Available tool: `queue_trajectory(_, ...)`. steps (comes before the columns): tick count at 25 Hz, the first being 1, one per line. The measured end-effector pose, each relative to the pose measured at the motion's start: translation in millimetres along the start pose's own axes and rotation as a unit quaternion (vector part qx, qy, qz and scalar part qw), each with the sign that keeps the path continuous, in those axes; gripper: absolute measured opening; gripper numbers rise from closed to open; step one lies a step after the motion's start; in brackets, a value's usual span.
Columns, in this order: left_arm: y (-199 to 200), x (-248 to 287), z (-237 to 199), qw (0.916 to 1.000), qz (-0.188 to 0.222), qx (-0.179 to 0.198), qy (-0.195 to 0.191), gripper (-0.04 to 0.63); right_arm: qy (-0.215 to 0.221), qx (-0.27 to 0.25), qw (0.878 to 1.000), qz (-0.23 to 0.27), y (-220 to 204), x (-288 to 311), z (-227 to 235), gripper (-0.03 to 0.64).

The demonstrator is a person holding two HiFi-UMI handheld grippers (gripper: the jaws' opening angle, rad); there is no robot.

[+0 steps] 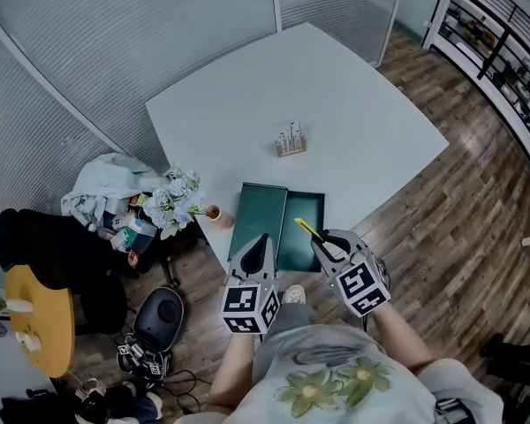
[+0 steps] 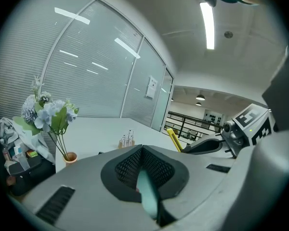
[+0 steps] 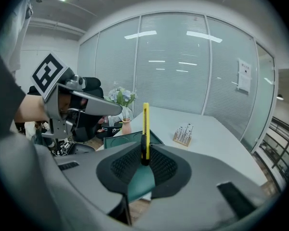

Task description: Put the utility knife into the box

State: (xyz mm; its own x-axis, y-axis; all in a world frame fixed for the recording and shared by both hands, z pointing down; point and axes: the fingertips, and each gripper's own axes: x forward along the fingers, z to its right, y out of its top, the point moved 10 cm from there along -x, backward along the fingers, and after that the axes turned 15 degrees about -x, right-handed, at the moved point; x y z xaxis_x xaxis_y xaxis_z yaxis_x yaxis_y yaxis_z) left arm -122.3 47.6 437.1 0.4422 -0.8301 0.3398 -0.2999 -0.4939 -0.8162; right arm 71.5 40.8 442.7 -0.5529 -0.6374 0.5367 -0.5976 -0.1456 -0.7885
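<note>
Now your left tool (image 1: 260,241) hangs clenched on nothing at the bench (image 1: 353,104) edge. The open green box (image 1: 269,208) lies just ahead. Your right tool (image 1: 323,240) grips the yellow utility knife (image 1: 306,229) above the box's right half.

One left hand-held gripper (image 1: 261,239), one right hand-held gripper (image 1: 323,239), one utility knife (image 1: 307,229), one box (image 1: 258,210), one flower vase (image 1: 214,212), one rack (image 1: 291,140), one worktop (image 1: 336,87).
</note>
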Motion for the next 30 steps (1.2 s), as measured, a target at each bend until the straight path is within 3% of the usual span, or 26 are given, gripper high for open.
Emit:
queue_trajectory(8,7.7,24.1,-22.3,0.9999,-0.012,-0.002,-0.003,-0.003,0.012,-0.015,0.999,-0.035,-7.0,26.1,10.9,0.058)
queue_trajectory(20,8.6,35.5,-24.6,0.9988,-0.016,-0.029,0.037,-0.003,0.088,-0.072,0.991,-0.065,-10.5,49.9,26.7,0.058)
queue_trajectory(30,6.1,50.6,-24.1,0.9979,-0.022,-0.032,0.052,-0.003,0.115,-0.083,0.987,-0.069,-20.3,65.3,38.4,0.058)
